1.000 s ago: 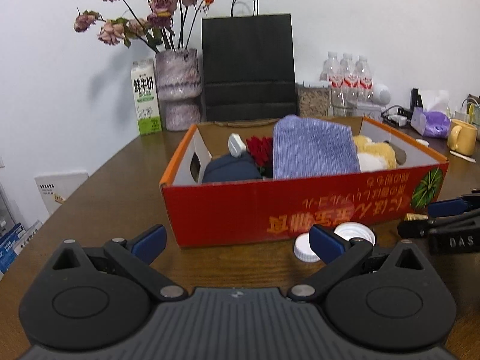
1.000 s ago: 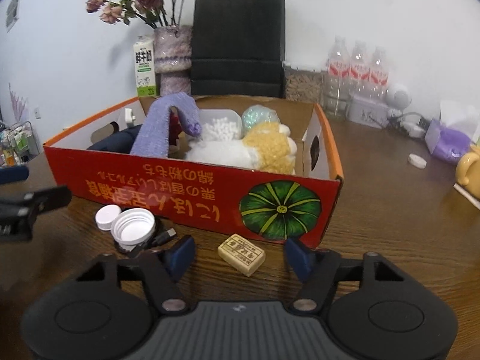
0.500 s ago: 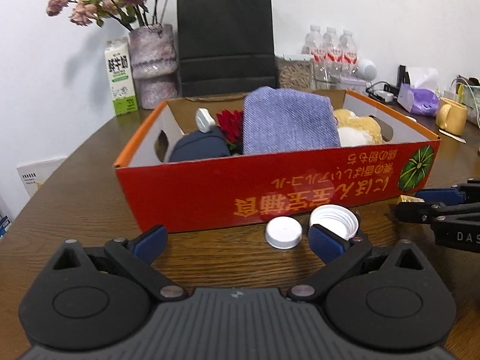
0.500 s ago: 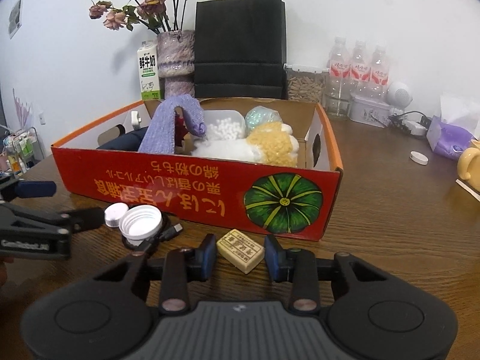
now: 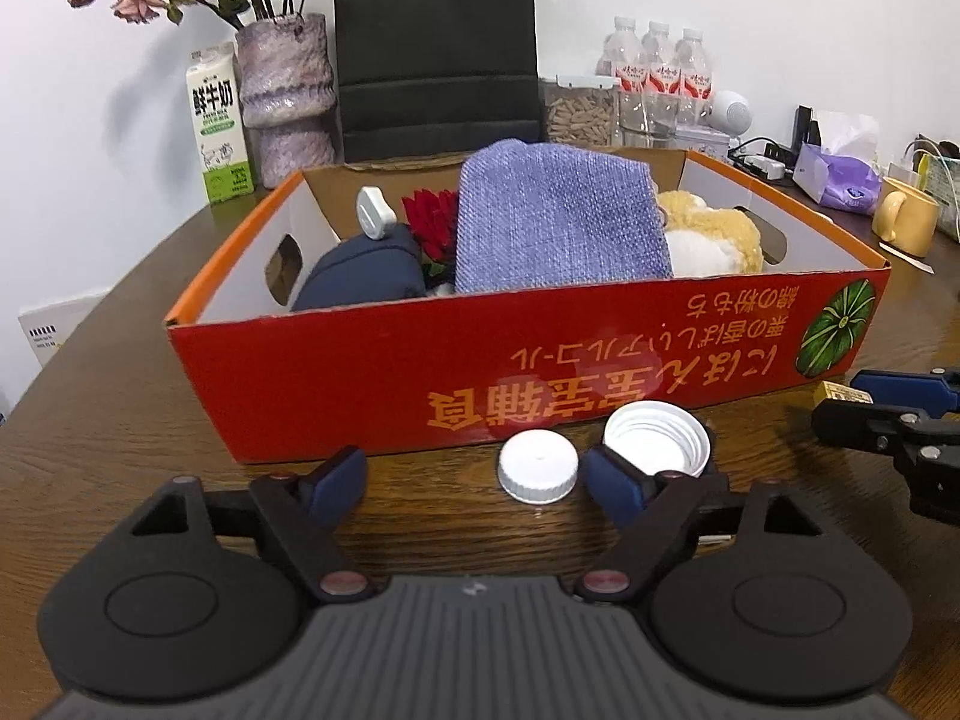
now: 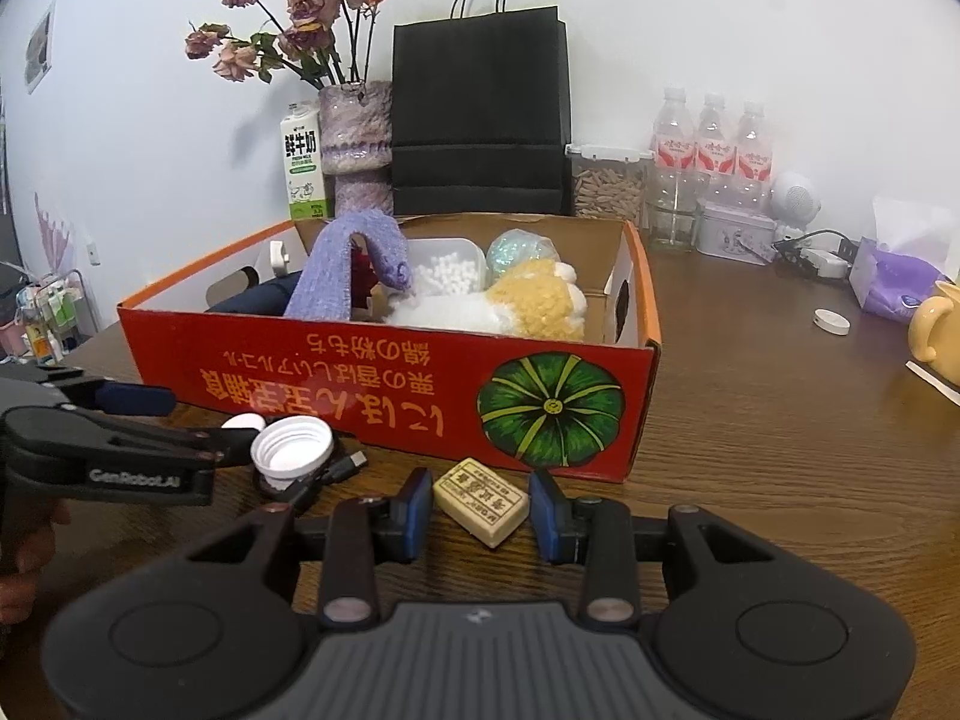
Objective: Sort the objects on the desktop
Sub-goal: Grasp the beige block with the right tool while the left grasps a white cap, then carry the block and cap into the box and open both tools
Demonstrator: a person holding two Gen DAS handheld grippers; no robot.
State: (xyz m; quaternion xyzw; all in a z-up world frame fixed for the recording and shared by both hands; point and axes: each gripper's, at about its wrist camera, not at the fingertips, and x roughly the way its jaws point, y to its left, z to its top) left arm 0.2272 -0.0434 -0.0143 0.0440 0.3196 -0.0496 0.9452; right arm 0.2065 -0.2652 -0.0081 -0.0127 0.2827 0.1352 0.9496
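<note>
A red cardboard box (image 5: 372, 372) (image 6: 384, 366) stands on the brown table, holding a purple cloth (image 5: 552, 228), a navy pouch (image 5: 360, 276), a plush toy (image 6: 528, 300) and other items. In front of it lie a small white cap (image 5: 538, 473), a larger upturned white lid (image 5: 657, 439) (image 6: 292, 445) and a cream block (image 6: 481, 501). My left gripper (image 5: 474, 483) is open, its fingers either side of the small cap. My right gripper (image 6: 481, 513) has its jaws closed in around the cream block, close to its sides; contact is unclear.
Behind the box stand a vase of dried roses (image 5: 285, 96), a milk carton (image 5: 217, 123), a black paper bag (image 5: 435, 48), water bottles (image 6: 711, 138) and a jar (image 6: 606, 186). A yellow mug (image 5: 903, 222), tissue pack (image 6: 897, 282) and cables lie at right. A black cable (image 6: 336, 471) lies under the lid.
My left gripper has moved right, so its fingers now bracket the small cap. My right gripper's jaws closed in around the cream block and moved up to it.
</note>
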